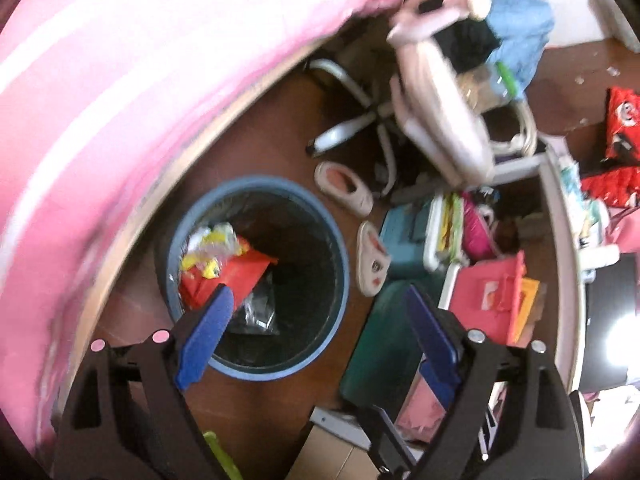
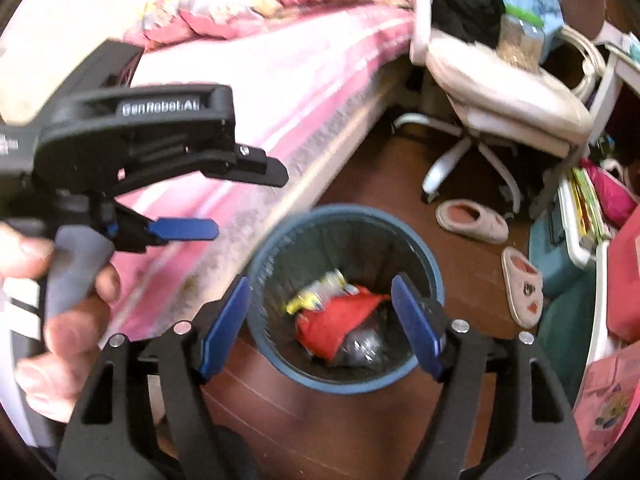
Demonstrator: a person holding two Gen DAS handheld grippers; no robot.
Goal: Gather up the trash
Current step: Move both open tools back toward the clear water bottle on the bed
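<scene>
A pink bed [image 2: 280,76] fills the left of both views, its wooden side rail running just beside the blue trash bin [image 2: 424,264]; whether the two touch cannot be told. On the bin's other side lies a strip of bare brown floor [image 2: 472,280], then a white office chair [image 2: 500,92] piled with clothes, two pink slippers [image 2: 472,220] and a crowd of boxes [image 1: 488,292] and books near the desk leg. The bin stands upright, lined with a dark bag, and holds the trash: a red wrapper [image 2: 340,328], a yellow wrapper [image 2: 316,300] and crumpled clear plastic [image 2: 360,344] near its bottom. The person's left hand [image 2: 60,304] wraps a grey grip, holding the left gripper [image 1: 320,328] tilted over the bin beside the bed. Its blue fingers are spread wide with nothing between them. The right gripper [image 2: 320,320] points down at the bin mouth, its fingers likewise wide apart and empty, straddling the rim in view.
</scene>
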